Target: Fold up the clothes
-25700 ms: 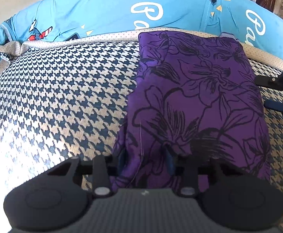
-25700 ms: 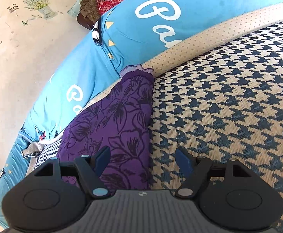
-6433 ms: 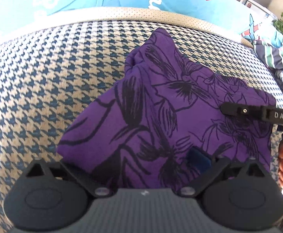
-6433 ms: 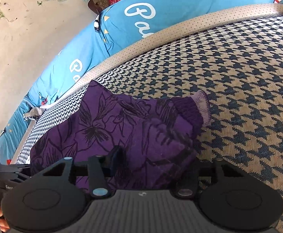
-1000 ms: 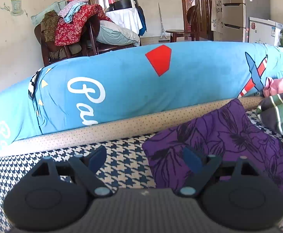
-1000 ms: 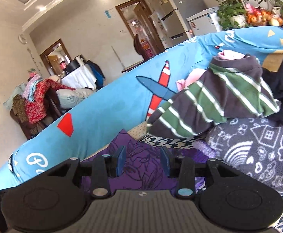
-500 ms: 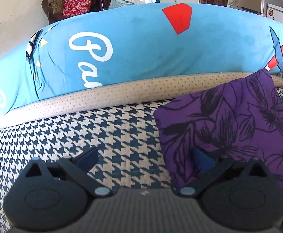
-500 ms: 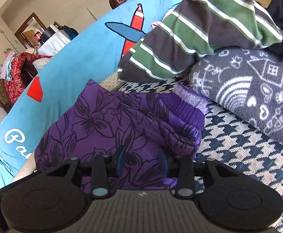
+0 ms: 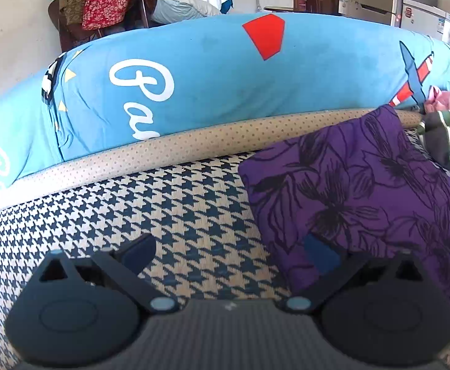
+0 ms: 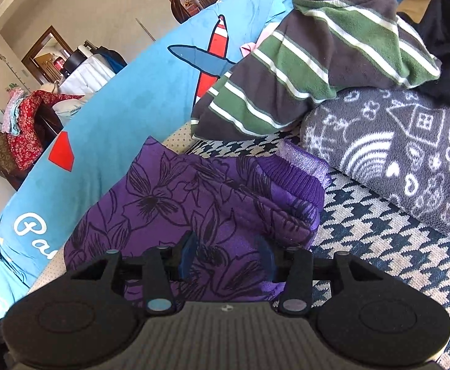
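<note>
A folded purple garment with black flower print (image 9: 364,191) lies on the houndstooth sofa seat (image 9: 175,209); it also shows in the right wrist view (image 10: 200,203), with its ribbed lilac cuff (image 10: 299,166) at the right end. My left gripper (image 9: 229,251) is open and empty, its right finger over the garment's near edge. My right gripper (image 10: 226,257) has its fingers closed in on the garment's near fold and grips it.
A blue printed bolster (image 9: 212,71) runs along the back of the seat. A striped green and grey top (image 10: 317,58) lies on a grey patterned blanket (image 10: 404,154) just right of the purple garment. A chair piled with clothes (image 9: 107,3) stands behind.
Both grippers have tilted down and come lower over the seat. The purple garment has come down onto the seat by the blanket pile. The left gripper stays open.
</note>
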